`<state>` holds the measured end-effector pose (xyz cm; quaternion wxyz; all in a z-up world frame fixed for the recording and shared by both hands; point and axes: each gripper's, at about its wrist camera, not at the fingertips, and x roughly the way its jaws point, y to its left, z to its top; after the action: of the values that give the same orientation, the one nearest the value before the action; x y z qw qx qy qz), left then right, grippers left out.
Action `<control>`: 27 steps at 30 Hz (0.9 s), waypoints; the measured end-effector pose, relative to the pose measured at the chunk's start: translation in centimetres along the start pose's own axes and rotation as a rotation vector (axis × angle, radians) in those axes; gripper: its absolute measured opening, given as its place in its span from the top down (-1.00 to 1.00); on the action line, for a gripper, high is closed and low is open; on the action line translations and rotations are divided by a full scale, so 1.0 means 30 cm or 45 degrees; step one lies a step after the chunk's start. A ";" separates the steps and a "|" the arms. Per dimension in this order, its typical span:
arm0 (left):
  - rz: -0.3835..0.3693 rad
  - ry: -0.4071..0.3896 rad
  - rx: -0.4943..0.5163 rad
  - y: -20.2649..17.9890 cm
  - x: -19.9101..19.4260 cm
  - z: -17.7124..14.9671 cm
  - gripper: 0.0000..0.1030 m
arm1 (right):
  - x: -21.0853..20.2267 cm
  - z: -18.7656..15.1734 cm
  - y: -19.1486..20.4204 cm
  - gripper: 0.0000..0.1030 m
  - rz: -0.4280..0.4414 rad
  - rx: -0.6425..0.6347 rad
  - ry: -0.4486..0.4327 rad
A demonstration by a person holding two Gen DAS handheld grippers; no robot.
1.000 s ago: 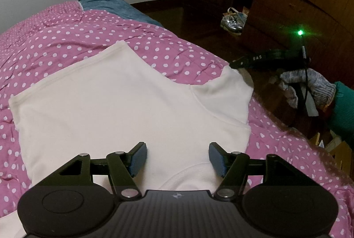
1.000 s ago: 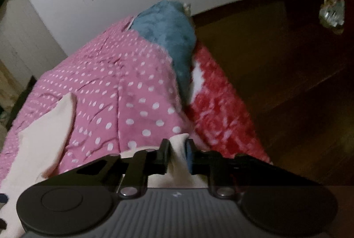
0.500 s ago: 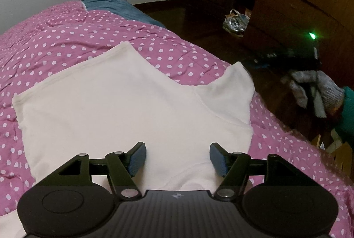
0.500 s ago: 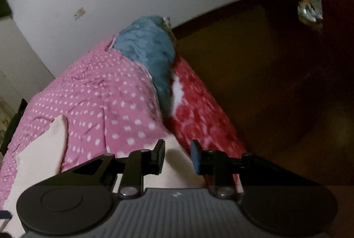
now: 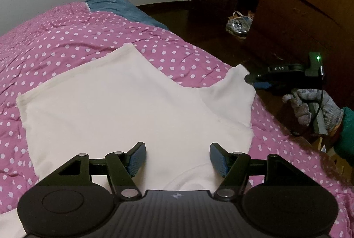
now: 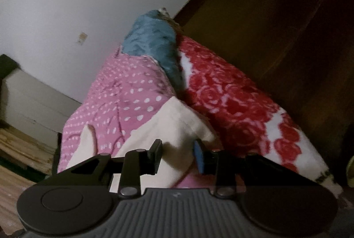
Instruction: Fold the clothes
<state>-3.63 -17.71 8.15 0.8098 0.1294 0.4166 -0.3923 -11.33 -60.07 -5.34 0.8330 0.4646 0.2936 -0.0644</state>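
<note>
A cream shirt [image 5: 124, 105] lies spread flat across the pink polka-dot quilt [image 5: 66, 34], its collar toward the near edge and one short sleeve [image 5: 232, 91] reaching the quilt's right edge, where a red rose-patterned blanket [image 6: 232, 105] hangs down the side. The left gripper [image 5: 178, 159] hovers over the collar end with its jaws spread wide and nothing between them. The right gripper [image 6: 178, 155] — gripped by a gloved hand [image 5: 309, 105] — sits at the sleeve's tip, its jaws opening with the sleeve cloth lying between them, the pads not pressing on it.
</note>
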 end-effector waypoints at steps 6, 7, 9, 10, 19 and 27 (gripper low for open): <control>0.006 -0.008 -0.013 0.012 -0.006 -0.002 -0.32 | -0.029 -0.013 -0.010 0.76 0.011 0.017 -0.056; 0.007 -0.010 -0.016 0.014 -0.008 -0.002 -0.32 | -0.035 -0.014 -0.012 0.74 0.016 0.020 -0.061; 0.006 -0.011 -0.020 0.015 -0.010 -0.003 -0.32 | -0.042 -0.014 -0.024 0.70 0.013 0.045 -0.065; 0.006 -0.012 -0.020 0.015 -0.011 -0.004 -0.32 | -0.044 -0.015 -0.031 0.62 0.004 0.060 -0.071; 0.018 -0.003 -0.019 0.014 -0.007 -0.003 -0.35 | 0.004 -0.035 -0.101 0.21 0.035 0.194 -0.048; 0.022 -0.003 -0.023 0.014 -0.007 -0.005 -0.35 | -0.027 -0.036 -0.075 0.83 0.028 0.138 -0.131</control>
<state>-3.46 -17.24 8.16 0.8149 0.1252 0.4179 -0.3817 -13.32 -60.58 -6.98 0.8211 0.5083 0.2415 -0.0949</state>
